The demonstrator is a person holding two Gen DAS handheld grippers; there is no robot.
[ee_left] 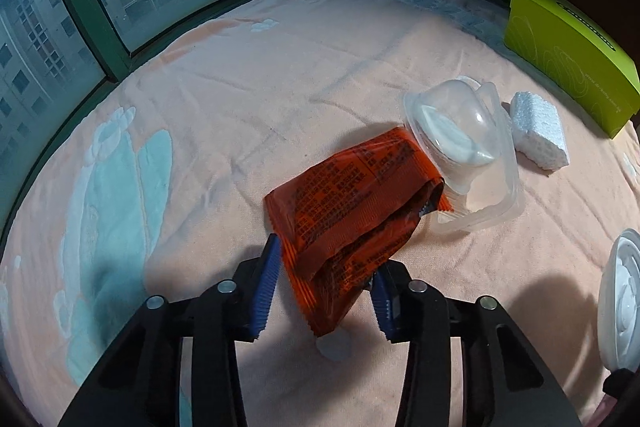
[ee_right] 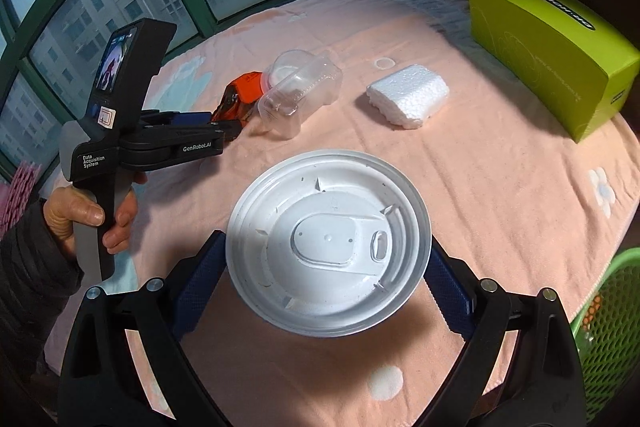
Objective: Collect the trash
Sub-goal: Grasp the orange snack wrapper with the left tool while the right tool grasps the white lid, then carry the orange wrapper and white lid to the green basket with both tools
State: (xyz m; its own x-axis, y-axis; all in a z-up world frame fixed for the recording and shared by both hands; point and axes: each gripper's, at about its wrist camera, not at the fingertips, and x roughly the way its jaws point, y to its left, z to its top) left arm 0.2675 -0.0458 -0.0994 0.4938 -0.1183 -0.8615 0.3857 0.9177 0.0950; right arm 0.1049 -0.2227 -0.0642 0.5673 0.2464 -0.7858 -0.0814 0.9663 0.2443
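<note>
In the left wrist view, the left gripper [ee_left: 324, 279] sits at bottom centre with its blue pads [ee_left: 267, 283] on either side of a crumpled orange wrapper [ee_left: 348, 223]. The right pad touches the wrapper's edge, but whether both pads press on it I cannot tell. Just right of the wrapper lies a clear plastic container [ee_left: 464, 155] on the pink blanket [ee_left: 280, 75], with a white foam block [ee_left: 540, 135] beside it and a green box [ee_left: 572, 59] at upper right.

In the right wrist view, the right gripper [ee_right: 326, 267] at lower centre pinches a white plastic lid [ee_right: 328, 243] by its opposite edges, held above the blanket. At left, a hand [ee_right: 88, 219] grips the left gripper's handle. A green mesh basket [ee_right: 608, 327] shows at the lower right edge.
</note>
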